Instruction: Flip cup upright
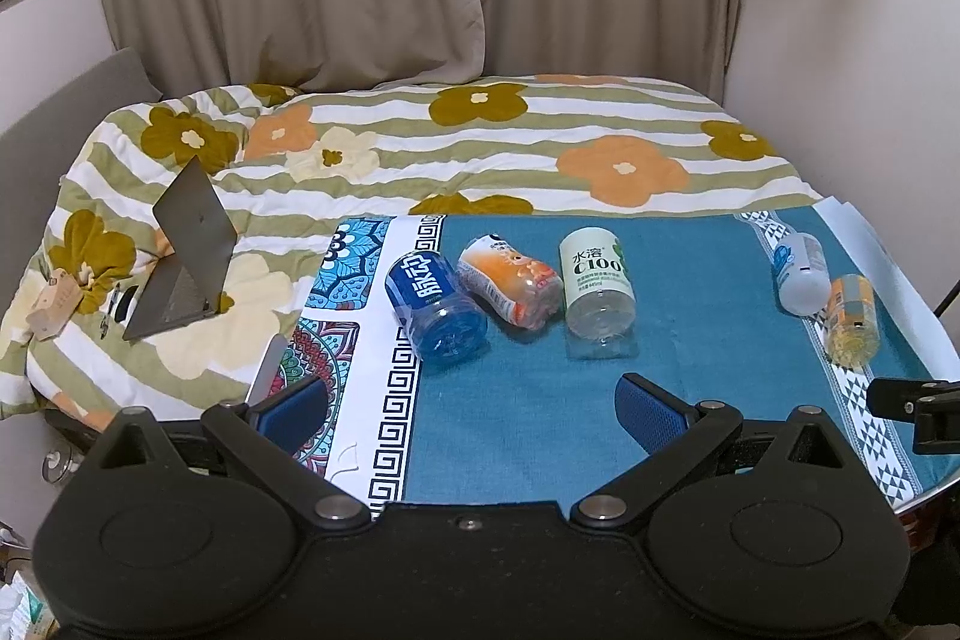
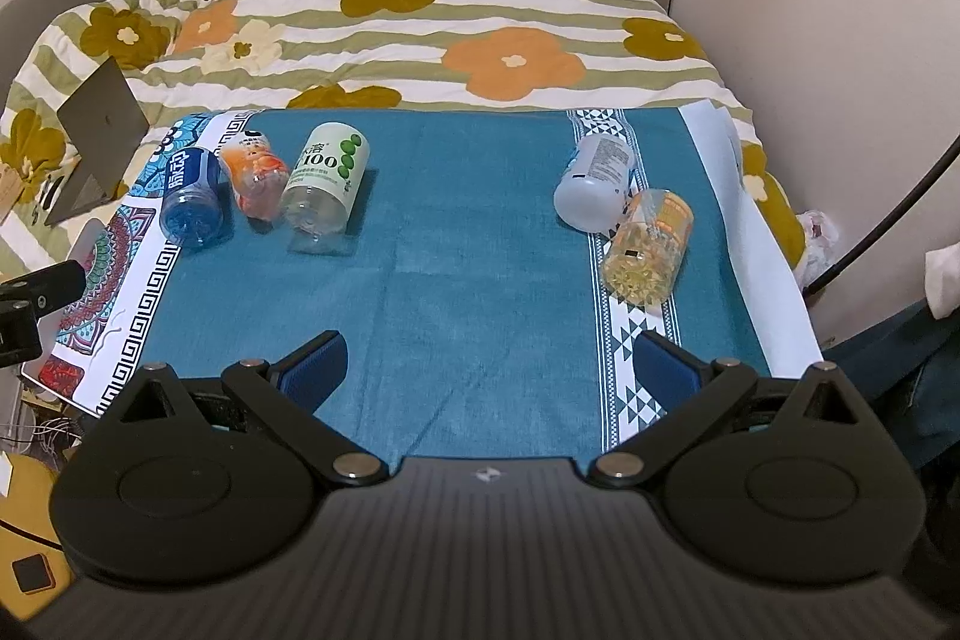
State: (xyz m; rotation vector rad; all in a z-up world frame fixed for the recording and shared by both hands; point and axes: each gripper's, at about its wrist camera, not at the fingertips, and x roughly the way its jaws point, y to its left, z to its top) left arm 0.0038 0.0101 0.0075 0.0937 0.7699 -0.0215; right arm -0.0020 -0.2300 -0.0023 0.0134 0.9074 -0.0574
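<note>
Five cut-off plastic bottle cups lie on their sides on the teal cloth-covered worktop point(image 2: 480, 280).

Far-left group: blue-labelled cup point(image 2: 191, 196), touching the orange-printed clear cup point(image 2: 255, 181), then the pale green-dotted "C100" cup point(image 2: 321, 187) with a clear base.

Far-right pair, touching: white opaque cup point(image 2: 594, 184) and yellow-orange clear cup point(image 2: 648, 244).

Left hand-held gripper point(image 1: 474, 409): jaws wide, empty, near edge. Right hand-held gripper point(image 2: 489, 370): jaws wide, empty.

A floral striped quilt point(image 2: 420, 34) covers the bed beyond.

Three bottles point(image 2: 258, 187) left on table point(image 2: 480, 250), two bottles point(image 2: 624, 214) right, bed point(image 2: 420, 40) behind
</note>
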